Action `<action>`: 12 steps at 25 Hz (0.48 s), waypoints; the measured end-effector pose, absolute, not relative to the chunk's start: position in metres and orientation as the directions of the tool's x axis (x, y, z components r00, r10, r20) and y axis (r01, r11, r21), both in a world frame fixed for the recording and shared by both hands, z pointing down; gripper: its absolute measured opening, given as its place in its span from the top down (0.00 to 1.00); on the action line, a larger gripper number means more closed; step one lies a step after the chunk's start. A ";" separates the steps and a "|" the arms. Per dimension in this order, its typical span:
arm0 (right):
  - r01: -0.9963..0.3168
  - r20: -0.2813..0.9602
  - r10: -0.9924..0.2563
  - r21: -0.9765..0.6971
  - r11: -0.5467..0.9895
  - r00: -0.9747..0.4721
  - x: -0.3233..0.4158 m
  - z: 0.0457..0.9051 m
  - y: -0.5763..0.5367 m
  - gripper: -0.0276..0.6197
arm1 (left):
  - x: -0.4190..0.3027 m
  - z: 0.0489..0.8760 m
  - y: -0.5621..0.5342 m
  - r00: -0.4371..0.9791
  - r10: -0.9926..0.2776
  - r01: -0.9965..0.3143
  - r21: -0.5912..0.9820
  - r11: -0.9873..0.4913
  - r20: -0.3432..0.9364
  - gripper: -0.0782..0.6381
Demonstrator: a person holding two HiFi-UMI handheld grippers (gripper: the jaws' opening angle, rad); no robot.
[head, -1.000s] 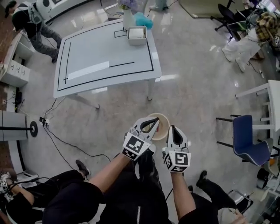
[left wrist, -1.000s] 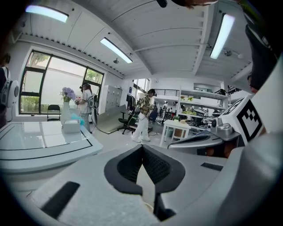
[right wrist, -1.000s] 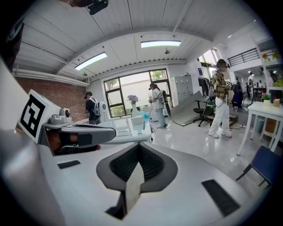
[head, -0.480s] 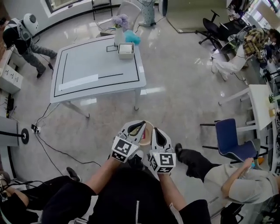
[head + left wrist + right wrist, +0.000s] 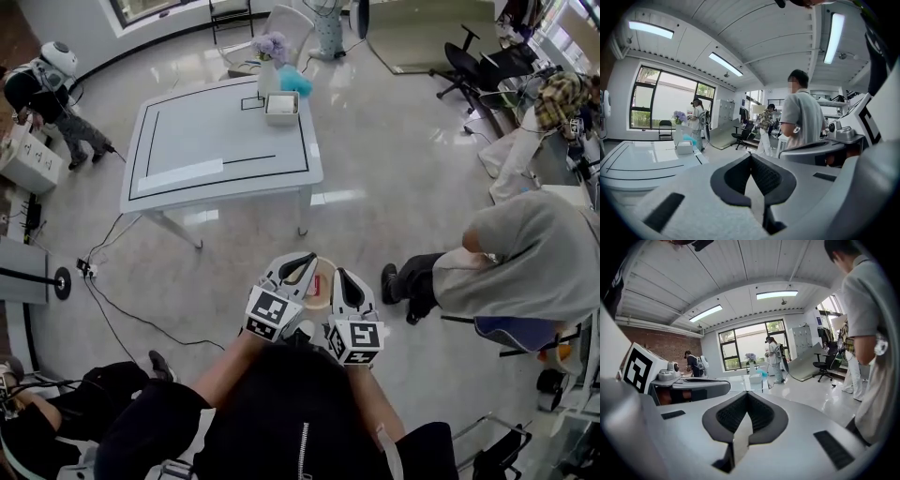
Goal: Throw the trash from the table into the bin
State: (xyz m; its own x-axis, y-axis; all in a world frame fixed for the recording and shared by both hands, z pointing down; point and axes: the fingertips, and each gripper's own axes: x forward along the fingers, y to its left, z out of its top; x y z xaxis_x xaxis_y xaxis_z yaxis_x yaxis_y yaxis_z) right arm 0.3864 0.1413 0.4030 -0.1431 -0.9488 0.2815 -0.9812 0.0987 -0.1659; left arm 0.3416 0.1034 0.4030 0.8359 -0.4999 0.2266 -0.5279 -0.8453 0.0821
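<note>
In the head view both grippers hang side by side over a round tan bin (image 5: 324,269) on the floor, which they largely hide; something reddish shows inside it. My left gripper (image 5: 305,263) is shut with nothing between its jaws, and so is my right gripper (image 5: 344,279). In the left gripper view the left gripper (image 5: 751,156) points level across the room, pads together and bare. The right gripper view shows the same of the right gripper (image 5: 747,396). The white table (image 5: 202,141) stands beyond the bin, with a white box (image 5: 281,107) at its far edge.
A person in a grey shirt (image 5: 530,253) bends over at the right, over a blue chair (image 5: 511,334). Cables (image 5: 122,314) trail on the floor at left. A flower vase (image 5: 271,52) stands behind the table. Another person (image 5: 52,80) is at far left. Office chairs (image 5: 469,61) stand at the back right.
Both grippers stayed shut and close together over the bin. The person in grey came up from the lower right and now bends over the blue chair.
</note>
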 end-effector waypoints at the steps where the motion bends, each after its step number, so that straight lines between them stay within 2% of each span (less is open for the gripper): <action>1: -0.981 0.281 -0.949 -0.166 0.101 -0.146 0.387 0.403 0.140 0.94 | 0.341 0.403 0.101 0.833 -0.506 -0.533 0.081 -0.842 0.225 0.88; 12: -0.980 0.281 -0.945 -0.156 0.125 -0.165 0.384 0.407 0.137 0.95 | 0.332 0.406 0.098 0.810 -0.539 -0.569 0.086 -0.818 0.229 0.88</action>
